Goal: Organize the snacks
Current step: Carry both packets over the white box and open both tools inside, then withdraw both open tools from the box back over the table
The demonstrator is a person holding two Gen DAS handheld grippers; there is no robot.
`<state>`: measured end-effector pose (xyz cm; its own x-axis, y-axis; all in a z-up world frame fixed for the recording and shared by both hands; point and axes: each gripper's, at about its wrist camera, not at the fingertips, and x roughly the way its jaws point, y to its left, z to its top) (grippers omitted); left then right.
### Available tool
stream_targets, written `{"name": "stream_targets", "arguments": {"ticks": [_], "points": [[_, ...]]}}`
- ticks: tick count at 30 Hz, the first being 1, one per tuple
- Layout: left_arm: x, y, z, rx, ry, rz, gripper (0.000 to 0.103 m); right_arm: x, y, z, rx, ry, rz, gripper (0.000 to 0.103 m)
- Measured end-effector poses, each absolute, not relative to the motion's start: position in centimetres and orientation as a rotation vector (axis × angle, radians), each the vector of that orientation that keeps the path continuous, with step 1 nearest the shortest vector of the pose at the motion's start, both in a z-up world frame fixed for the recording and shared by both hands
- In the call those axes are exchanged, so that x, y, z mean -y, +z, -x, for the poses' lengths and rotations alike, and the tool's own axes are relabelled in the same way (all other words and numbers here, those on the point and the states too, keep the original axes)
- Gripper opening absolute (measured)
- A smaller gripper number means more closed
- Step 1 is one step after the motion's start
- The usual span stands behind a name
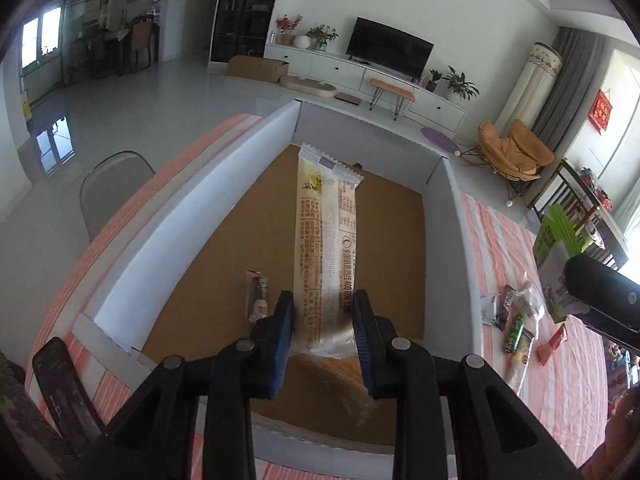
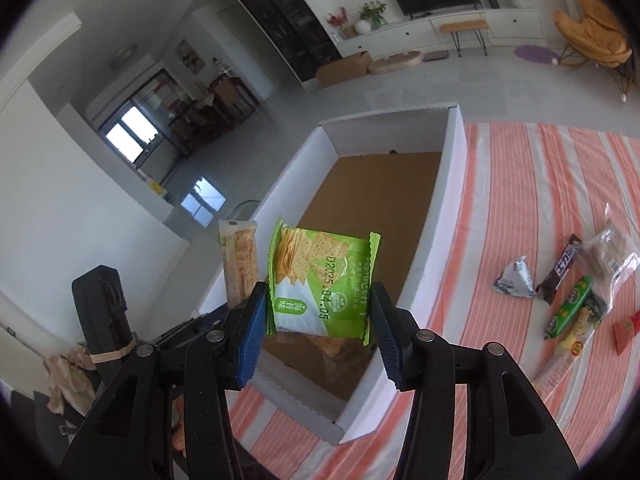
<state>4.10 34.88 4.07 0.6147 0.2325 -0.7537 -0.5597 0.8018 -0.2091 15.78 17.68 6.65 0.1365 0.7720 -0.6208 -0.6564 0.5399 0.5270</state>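
Gripping a long cracker sleeve (image 1: 326, 248) near its base, the left tongs (image 1: 323, 320) hang over the white box (image 1: 192, 216), a small brown bar (image 1: 256, 296) lying just left. Right tongs (image 2: 318, 312) pinch a green cracker packet (image 2: 320, 284) above that box; loose snacks (image 2: 576, 292) lie rightward on the striped bench (image 2: 520, 184).
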Motion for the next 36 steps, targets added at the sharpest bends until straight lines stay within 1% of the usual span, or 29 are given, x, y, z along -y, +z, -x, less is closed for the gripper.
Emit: {"name": "stream_targets", "arguments": {"ticks": [1,2,3,5,8,12,13,15,17,21,26,31,36], "points": [[-35.4,3.4,-3.9,-0.802,0.508,0.454,0.041,-18.5,6.1,-15.8,-1.005,1.05,-0.159,0.062],[-35.6,2.8,-3.6,-0.811,0.522,0.459,0.058,-19.0,5.6,-15.8,-1.023,1.052,-0.176,0.066],[-35.5,2.3,-3.3,-0.807,0.523,0.466,0.07,-18.9,5.3,-15.7,-1.03,1.053,-0.196,0.07],[-34.5,2.0,-2.7,-0.786,0.508,0.466,0.081,-17.7,4.8,-15.8,-1.015,1.048,-0.21,0.07],[-31.0,2.2,-2.6,-0.765,0.404,0.458,0.081,-14.0,3.9,-16.1,-0.934,0.926,-0.103,0.07],[-23.8,4.4,-3.2,-0.745,0.159,0.402,0.083,-6.4,1.0,-16.4,-0.819,0.68,0.062,0.075],[-21.5,5.0,-3.4,-0.747,0.09,0.376,0.084,-4.2,-0.4,-16.6,-0.814,0.608,0.095,0.075],[-16.7,5.3,-3.3,-0.761,-0.04,0.328,0.091,0.3,-2.9,-17.1,-0.835,0.474,0.144,0.075],[-12.6,4.5,-3.8,-0.794,-0.157,0.302,0.096,4.4,-5.4,-17.4,-0.866,0.36,0.168,0.075],[-5.9,0.8,-5.2,-0.886,-0.239,0.224,0.096,11.1,-8.0,-17.1,-0.911,0.22,0.095,0.075],[-3.3,-3.1,-6.5,-0.917,-0.188,0.134,0.096,14.6,-9.3,-17.9,-0.915,0.124,0.027,0.075],[-3.9,-5.5,-8.0,-0.901,-0.127,0.06,0.096,15.0,-10.6,-18.1,-0.924,0.12,0.016,0.075],[-4.6,-7.2,-8.7,-0.911,-0.109,0.068,0.096,15.1,-10.8,-17.9,-0.906,0.114,0.011,0.075]]}}
